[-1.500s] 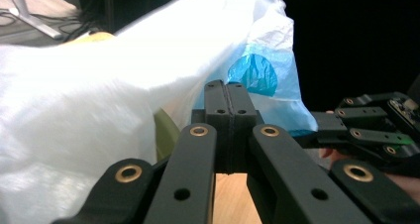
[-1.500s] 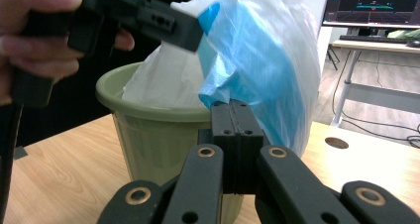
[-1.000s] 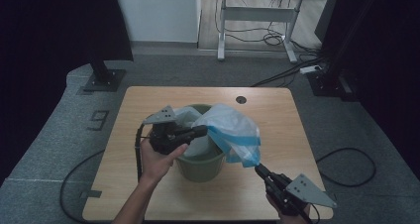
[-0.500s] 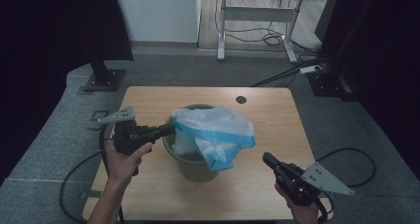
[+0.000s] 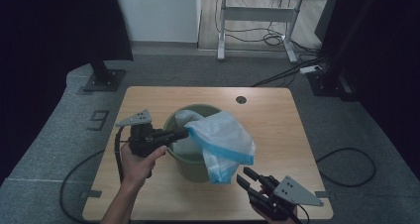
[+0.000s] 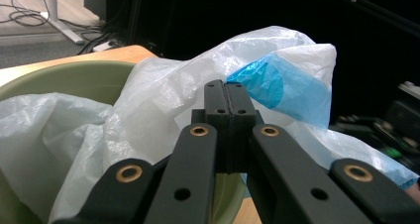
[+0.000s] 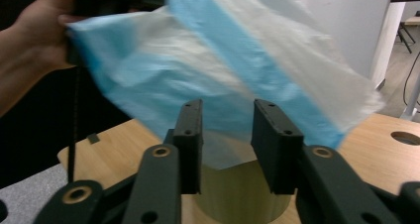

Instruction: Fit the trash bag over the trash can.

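Wooden table (image 5: pixel 292 130); white desk (image 5: pixel 257 6) behind; floor cables (image 5: pixel 346 159).

I count one green bucket (image 5: pixel 190 167) on my one wooden table (image 5: pixel 277 120), and one white-and-blue plastic bag (image 5: pixel 223 142) draped over it. Two grippers in my hands: left gripper (image 5: pixel 184 133), right gripper (image 5: pixel 249 177).

We see our left gripper (image 6: pixel 228 97) with jaws pressed together on the white-and-blue plastic bag (image 6: pixel 198 90), the bag draped over the green bucket (image 6: pixel 64 80) — wooden table (image 6: pixel 126 52) behind.
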The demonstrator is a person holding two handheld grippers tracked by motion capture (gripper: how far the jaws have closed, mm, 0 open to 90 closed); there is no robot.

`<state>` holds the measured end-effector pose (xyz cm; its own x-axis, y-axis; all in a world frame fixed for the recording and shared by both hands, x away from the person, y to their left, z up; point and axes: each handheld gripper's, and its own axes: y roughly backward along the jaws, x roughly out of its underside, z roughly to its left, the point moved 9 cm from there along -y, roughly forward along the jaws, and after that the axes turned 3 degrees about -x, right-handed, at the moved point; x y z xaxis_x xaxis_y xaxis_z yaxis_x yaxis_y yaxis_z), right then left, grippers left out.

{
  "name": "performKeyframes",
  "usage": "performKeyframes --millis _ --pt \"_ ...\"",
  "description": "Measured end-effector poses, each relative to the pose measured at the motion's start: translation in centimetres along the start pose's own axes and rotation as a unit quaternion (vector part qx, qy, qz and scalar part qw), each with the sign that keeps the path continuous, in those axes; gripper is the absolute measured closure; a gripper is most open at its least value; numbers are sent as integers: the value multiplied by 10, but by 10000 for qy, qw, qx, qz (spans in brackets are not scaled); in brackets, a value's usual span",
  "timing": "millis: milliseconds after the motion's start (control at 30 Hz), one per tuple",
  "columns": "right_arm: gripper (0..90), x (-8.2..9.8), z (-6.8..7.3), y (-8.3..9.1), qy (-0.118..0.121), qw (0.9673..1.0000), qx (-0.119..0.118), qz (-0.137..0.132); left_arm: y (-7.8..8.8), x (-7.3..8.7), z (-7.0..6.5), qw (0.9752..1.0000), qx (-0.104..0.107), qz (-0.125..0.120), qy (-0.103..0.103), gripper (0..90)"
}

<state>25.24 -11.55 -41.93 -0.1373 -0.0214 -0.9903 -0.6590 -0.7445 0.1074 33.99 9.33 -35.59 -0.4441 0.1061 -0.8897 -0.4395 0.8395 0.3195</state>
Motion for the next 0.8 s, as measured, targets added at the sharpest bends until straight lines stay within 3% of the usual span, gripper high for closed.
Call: performKeyframes --millis 133,267,500,600,733,800 --pt "530 2 15 5 -5 10000 10 -34 -11 1 -6 10000 -39 48 -37 900" --pt "464 -1 20 8 91 9999 72 -72 -24 4 -13 9999 -58 118 -112 900" --pt "370 -10 31 14 -77 9999 -3 -135 -42 10 -20 9995 -131 231 -168 900" --pt "363 -9 32 15 -64 9999 118 -106 -48 12 -24 9995 -74 267 -170 900" --pt "428 -1 24 6 -140 9995 266 76 -51 11 -27 9995 -41 271 -165 900" --pt "505 4 17 0 -189 9990 358 167 -51 10 -27 9995 -30 273 -185 900"
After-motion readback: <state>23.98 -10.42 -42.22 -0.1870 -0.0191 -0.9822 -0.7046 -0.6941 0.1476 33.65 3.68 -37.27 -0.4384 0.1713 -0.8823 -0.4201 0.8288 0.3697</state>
